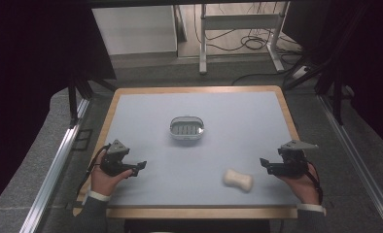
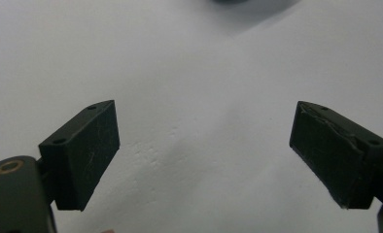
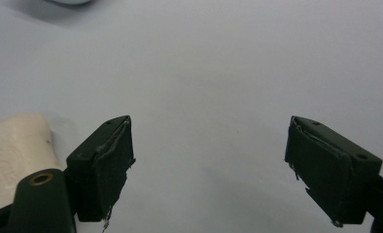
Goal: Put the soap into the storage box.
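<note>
A cream bar of soap lies on the pale blue mat near the front right. An oval soap dish with a slatted dark insert sits mid-table. My left gripper rests at the front left, held in a hand, open with nothing between its jaws. My right gripper is at the front right, just right of the soap, open and empty. In the right gripper view the soap lies beside the left jaw, outside the gap.
The blue mat covers a wooden table with a narrow wood border. Metal rails run along both sides. A desk frame and cables stand on the floor beyond the far edge.
</note>
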`<state>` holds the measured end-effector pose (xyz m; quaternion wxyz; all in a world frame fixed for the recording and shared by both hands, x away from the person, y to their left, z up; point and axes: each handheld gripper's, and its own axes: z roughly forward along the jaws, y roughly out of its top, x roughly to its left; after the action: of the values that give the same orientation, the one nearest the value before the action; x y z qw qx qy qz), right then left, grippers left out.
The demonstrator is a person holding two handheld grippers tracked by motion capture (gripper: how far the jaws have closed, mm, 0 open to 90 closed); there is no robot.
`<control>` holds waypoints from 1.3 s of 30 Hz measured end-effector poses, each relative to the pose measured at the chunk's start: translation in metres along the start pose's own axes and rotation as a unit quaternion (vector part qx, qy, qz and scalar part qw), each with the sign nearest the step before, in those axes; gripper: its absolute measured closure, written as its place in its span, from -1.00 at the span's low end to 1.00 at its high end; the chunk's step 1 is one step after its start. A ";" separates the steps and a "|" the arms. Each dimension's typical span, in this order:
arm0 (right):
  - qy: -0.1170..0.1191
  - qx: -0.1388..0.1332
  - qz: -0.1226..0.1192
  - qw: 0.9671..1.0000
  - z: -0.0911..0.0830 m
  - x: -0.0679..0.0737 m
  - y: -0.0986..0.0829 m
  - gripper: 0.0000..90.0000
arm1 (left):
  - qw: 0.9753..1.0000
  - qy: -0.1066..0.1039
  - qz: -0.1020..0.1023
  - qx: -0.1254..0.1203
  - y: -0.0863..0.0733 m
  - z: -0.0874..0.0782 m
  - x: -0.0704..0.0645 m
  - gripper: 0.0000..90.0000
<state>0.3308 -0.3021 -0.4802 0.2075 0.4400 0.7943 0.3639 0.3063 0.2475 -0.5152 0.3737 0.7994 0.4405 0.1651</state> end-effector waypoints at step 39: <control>0.132 0.144 -0.165 0.967 0.021 0.066 0.048 -0.40 | 1.000 -0.015 0.004 0.008 -0.006 0.007 0.000 -0.75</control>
<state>0.3356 -0.2213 -0.4580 0.0929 0.2763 0.9202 0.2612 0.3068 0.2461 -0.5242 0.3732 0.8062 0.4334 0.1514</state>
